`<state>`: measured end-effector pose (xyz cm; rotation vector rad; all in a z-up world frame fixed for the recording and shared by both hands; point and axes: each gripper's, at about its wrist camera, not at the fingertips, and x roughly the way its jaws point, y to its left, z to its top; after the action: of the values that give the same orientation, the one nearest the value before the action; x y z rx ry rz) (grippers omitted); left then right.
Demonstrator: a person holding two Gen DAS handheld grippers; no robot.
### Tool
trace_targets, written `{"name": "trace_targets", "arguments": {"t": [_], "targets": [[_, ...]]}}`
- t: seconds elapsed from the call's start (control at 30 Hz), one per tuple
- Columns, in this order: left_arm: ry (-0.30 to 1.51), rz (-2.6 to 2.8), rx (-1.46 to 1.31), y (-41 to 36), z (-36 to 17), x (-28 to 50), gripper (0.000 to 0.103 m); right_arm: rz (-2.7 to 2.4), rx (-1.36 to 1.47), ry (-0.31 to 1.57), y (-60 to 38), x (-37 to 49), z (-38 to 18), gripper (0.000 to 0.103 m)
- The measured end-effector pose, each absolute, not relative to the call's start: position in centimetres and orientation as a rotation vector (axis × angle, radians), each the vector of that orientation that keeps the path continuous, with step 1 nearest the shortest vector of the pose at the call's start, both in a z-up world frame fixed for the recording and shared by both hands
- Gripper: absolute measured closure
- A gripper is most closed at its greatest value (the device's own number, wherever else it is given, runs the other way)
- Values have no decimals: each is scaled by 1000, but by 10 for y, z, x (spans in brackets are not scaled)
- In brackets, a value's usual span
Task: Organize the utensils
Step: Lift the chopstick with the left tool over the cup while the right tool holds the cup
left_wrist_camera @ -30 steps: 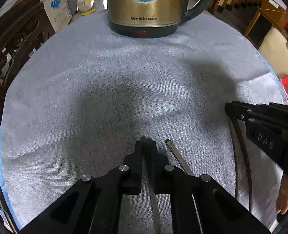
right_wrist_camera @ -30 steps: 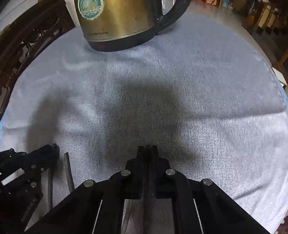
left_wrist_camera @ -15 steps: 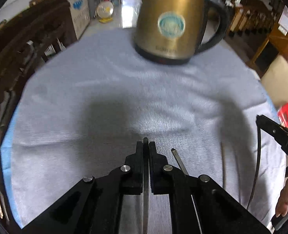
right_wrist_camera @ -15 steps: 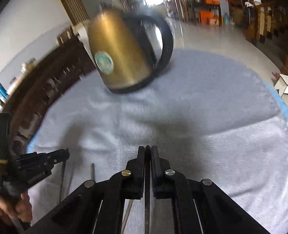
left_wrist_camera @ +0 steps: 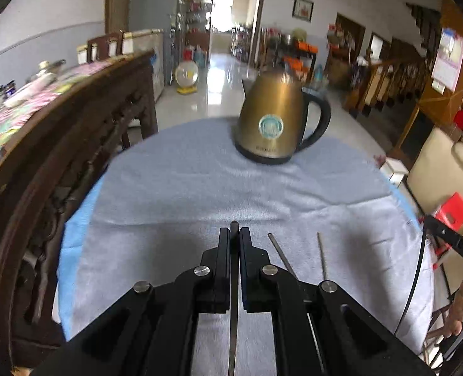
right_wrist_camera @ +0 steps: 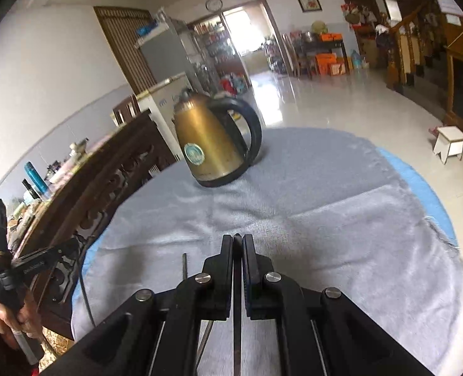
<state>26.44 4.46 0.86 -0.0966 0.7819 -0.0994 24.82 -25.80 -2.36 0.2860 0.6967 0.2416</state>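
Observation:
My left gripper (left_wrist_camera: 234,230) is shut on a thin flat metal utensil handle (left_wrist_camera: 233,313) that runs back between the fingers, lifted above the grey cloth (left_wrist_camera: 200,188). Two more thin metal utensils lie on the cloth to its right, one (left_wrist_camera: 278,252) beside the fingers and one (left_wrist_camera: 321,255) farther right. My right gripper (right_wrist_camera: 237,238) is shut on another thin metal utensil (right_wrist_camera: 237,322), also raised above the cloth. One utensil end (right_wrist_camera: 185,264) lies on the cloth to its left. The utensils' working ends are hidden under the grippers.
A brass-coloured electric kettle (left_wrist_camera: 273,122) with a black handle stands at the far side of the round table; it also shows in the right wrist view (right_wrist_camera: 211,147). A carved dark wooden chair back (left_wrist_camera: 59,163) borders the left edge. A black cable (left_wrist_camera: 414,282) hangs at the right.
Both grippers have lifted and pulled back from the cloth, each still shut on its utensil. The kettle now looks smaller and farther, and the room behind has come into view.

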Motion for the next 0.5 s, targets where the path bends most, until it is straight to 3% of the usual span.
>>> {"name": "trace_targets", "arguments": {"t": [0.5], "targets": [[549,-112,-185,34,45,130,98,201,282,458,-262,116,18,97]]}}
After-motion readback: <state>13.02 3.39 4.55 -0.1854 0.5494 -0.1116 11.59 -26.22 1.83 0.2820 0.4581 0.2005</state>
